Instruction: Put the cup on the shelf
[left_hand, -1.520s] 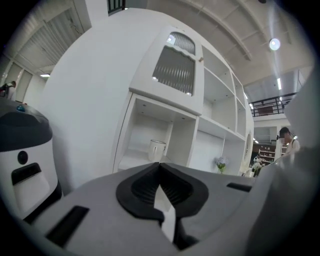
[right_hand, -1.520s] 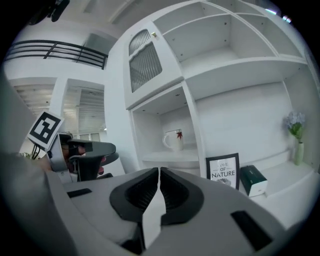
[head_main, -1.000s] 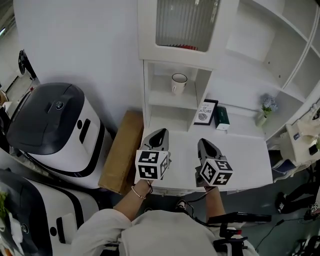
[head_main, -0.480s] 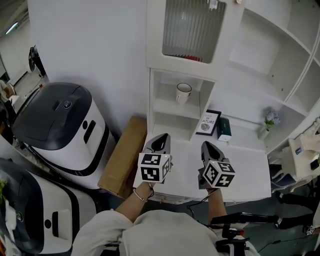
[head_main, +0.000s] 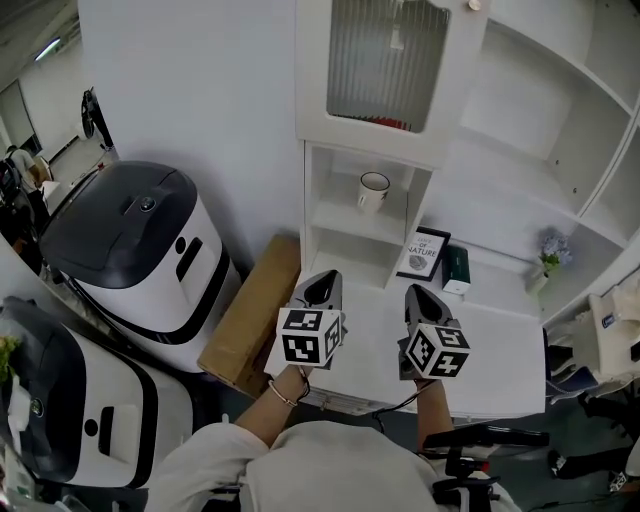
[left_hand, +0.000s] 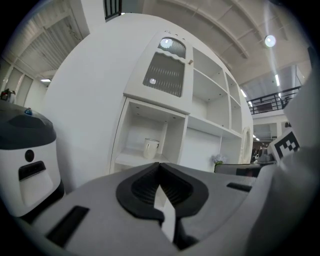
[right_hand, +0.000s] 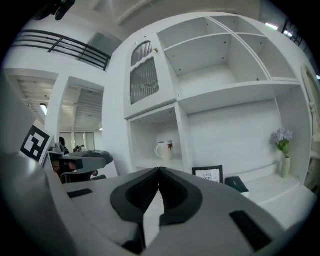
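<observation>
A white cup (head_main: 373, 190) with a dark rim stands upright on the shelf (head_main: 360, 219) inside the narrow white cubby. The same cup (left_hand: 151, 148) shows far ahead in the left gripper view, and the cup (right_hand: 164, 150), with a red leaf print, in the right gripper view. My left gripper (head_main: 322, 286) and right gripper (head_main: 417, 296) hover side by side over the white desk (head_main: 500, 340), well short of the cubby. Both are shut with nothing between the jaws. The left gripper (left_hand: 160, 167) and the right gripper (right_hand: 159, 171) show their tips meeting.
A ribbed-glass cabinet door (head_main: 388, 60) hangs above the cubby. A framed print (head_main: 423, 253), a dark green box (head_main: 456, 269) and a small flower vase (head_main: 546, 262) stand on the desk's back. Two grey-and-white machines (head_main: 140, 250) and a brown cardboard box (head_main: 250, 315) sit at left.
The head view has shifted so the shelf unit and cup sit a little lower and further right in frame. Both grippers stay shut and hold roughly the same spot over the desk.
</observation>
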